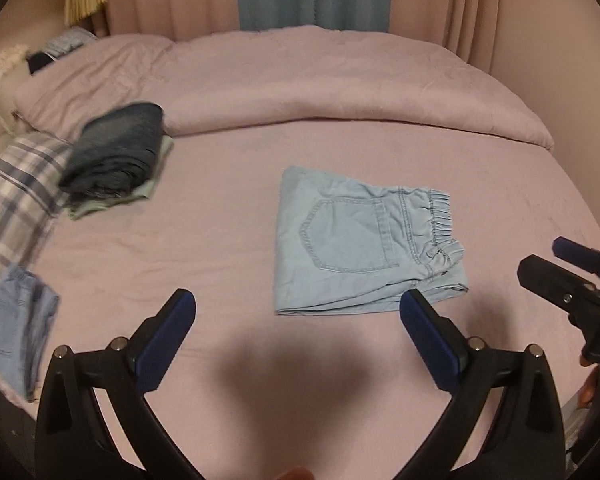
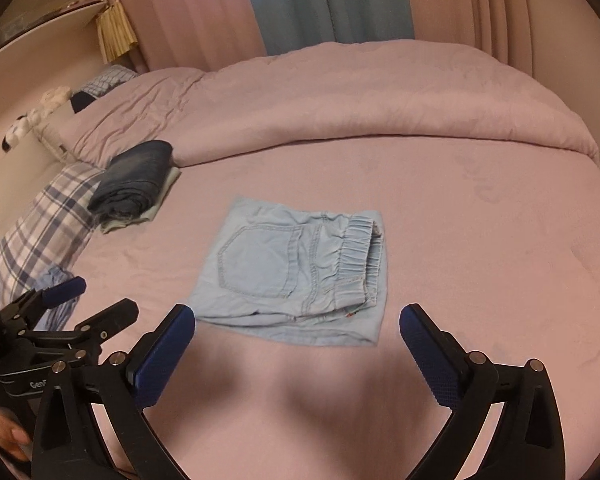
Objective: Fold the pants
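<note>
Left wrist view: your left tool (image 1: 298,306), fingers apart and empty, has the folded pants (image 1: 364,240) just ahead-right on the bed (image 1: 220,216).

Right wrist view: your right tool (image 2: 296,320), also apart, faces the pants (image 2: 300,272) straight ahead, waistband to the right; it looks the better-aligned one.

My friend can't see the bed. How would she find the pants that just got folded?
Start at the big pink bed. In its open middle, straight ahead of both open tools, lie the light blue pants, folded into a flat square with a back pocket and a crinkly elastic waistband on top. They lie alone; the dark blue folded jeans sit on a pile far off to the left, by the plaid pillow.
</note>
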Action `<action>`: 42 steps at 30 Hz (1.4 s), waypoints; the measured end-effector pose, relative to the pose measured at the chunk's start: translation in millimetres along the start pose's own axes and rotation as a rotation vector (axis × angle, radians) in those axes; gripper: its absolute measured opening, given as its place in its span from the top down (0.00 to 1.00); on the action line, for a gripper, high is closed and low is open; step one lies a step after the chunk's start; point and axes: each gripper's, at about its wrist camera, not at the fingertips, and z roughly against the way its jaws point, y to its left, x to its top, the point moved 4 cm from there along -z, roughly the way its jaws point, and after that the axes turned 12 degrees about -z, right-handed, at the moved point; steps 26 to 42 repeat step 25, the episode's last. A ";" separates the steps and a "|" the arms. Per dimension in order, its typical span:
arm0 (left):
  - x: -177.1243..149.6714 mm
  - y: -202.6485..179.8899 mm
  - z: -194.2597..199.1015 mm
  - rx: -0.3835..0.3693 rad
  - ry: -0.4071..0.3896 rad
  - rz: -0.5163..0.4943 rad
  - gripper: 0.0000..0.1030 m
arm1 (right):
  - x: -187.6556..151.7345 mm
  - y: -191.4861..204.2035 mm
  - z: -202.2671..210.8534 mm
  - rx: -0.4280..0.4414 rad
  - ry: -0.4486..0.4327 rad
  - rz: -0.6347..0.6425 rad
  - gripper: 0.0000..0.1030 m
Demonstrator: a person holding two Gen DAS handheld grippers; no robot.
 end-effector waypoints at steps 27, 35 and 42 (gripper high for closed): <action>-6.5 -5.9 44.6 -0.003 -0.066 0.022 0.01 | -16.9 23.5 34.2 0.003 -0.029 0.040 0.01; -6.5 -5.9 44.6 -0.003 -0.066 0.022 0.01 | -16.9 23.5 34.2 0.003 -0.029 0.040 0.01; -6.5 -5.9 44.6 -0.003 -0.066 0.022 0.01 | -16.9 23.5 34.2 0.003 -0.029 0.040 0.01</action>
